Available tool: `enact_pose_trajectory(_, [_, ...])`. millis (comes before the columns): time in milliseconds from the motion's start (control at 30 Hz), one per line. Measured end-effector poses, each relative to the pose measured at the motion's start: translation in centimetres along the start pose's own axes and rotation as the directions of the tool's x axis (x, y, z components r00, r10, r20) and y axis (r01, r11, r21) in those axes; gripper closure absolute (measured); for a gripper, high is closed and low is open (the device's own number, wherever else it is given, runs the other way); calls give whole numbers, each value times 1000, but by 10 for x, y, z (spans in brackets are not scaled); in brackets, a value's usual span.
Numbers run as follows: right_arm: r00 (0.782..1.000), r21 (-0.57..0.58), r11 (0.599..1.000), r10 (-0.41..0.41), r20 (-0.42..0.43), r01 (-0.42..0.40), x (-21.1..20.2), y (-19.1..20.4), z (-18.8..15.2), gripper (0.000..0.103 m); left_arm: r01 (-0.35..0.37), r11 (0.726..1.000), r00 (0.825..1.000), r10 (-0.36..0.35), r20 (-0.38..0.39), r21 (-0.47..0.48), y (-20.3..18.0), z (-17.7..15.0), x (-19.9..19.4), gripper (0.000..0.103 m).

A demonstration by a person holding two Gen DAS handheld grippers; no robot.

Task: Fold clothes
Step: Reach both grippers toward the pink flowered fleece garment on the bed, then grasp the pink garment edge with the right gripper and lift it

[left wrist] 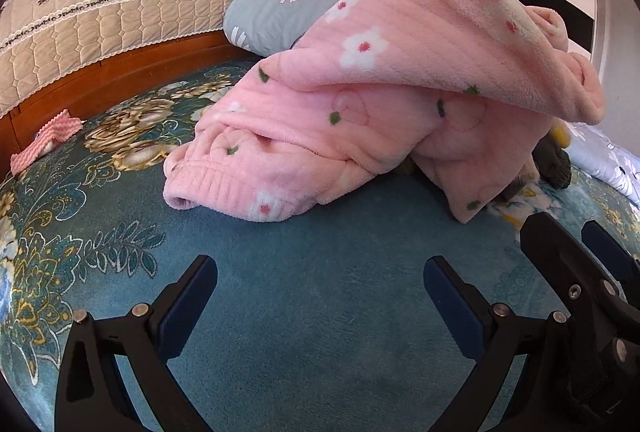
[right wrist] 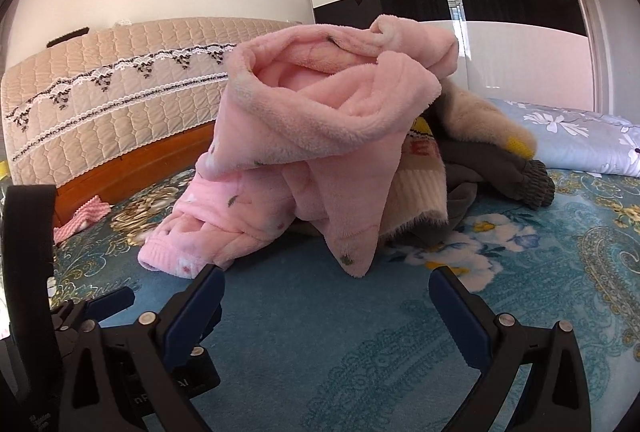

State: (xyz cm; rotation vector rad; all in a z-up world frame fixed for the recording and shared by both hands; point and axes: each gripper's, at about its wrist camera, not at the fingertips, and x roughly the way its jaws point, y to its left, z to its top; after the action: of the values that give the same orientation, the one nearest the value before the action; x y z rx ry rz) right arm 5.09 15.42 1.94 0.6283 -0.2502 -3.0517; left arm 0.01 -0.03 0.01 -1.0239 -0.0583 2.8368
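A: What lies on the bed (left wrist: pixel 320 312)?
B: A pink fleece garment (left wrist: pixel 360 92), heaped far-centre over other clothes (right wrist: pixel 480 168).
A: And the grippers?
B: Left gripper (left wrist: pixel 320 272) and right gripper (right wrist: pixel 326 284) hover near, fingers spread, empty. Grabbing bunched layers may drag the pile.

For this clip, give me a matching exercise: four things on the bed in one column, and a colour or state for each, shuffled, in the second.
Things:
1. fleece garment
2. pillow
3. left claw
4. small cloth

Descriptions:
A. grey-blue with white daisies
B. open, holding nothing
C. pink-and-white zigzag, by the wooden headboard
D. pink with white flowers, crumpled on a pile of clothes

Pairs: 1-D, 2-A, 3-B, 4-C
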Motion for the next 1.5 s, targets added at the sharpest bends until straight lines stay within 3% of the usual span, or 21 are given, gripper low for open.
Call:
enact_pose_trajectory(300, [1000,-54,998,-19,-5,19,-10,3,22,0,22,999,999,-21,28,-41,20,2,-13,0])
enact_pose_trajectory(433, [1000,-83,997,6,22,-4,-25,7,50,0,-19,998,999,21,42,-52,38,6,-15,0])
enact_pose_trajectory(633, [995,-174,984,59,86,-43,-34,40,101,0,-27,984,999,31,20,-175,77,12,-19,0])
enact_pose_trajectory(700, [994,-170,983,82,67,-69,-23,53,114,2,-14,973,999,21,27,-230,91,11,-20,0])
enact_pose_trajectory(800, [996,-179,982,44,-76,-57,17,67,125,13,-7,954,1000,14,21,-299,109,10,-20,0])
enact_pose_trajectory(900, [983,-186,982,1,-185,-36,53,71,128,27,8,940,999,5,35,-341,122,9,-20,0])
enact_pose_trajectory(967, [976,-165,986,-9,-219,-28,70,74,130,46,26,930,999,-13,38,-368,127,7,-19,0])
enact_pose_trajectory(1000, [970,-148,989,-16,-242,-21,76,74,131,65,33,928,999,-20,39,-370,128,7,-18,0])
enact_pose_trajectory(1033, [964,-131,991,-22,-266,-13,82,75,131,77,38,928,999,-26,38,-370,129,5,-18,0])
enact_pose_trajectory(1067, [960,-110,994,-15,-279,-17,85,75,132,83,44,927,999,-34,35,-373,129,3,-17,0])
enact_pose_trajectory(1100, [957,-89,996,-6,-291,-21,87,75,132,95,50,926,999,-42,31,-375,129,1,-17,0])
enact_pose_trajectory(1200, [961,-23,997,61,-270,-70,71,77,141,96,68,921,998,-66,20,-384,128,-4,-16,0])
enact_pose_trajectory(1300, [972,65,989,144,-186,-134,32,69,164,97,92,919,996,-90,23,-384,128,-9,-18,0])
enact_pose_trajectory(1500, [982,131,975,185,-43,-178,-59,35,196,97,169,906,986,-154,70,-387,126,-17,-33,0])
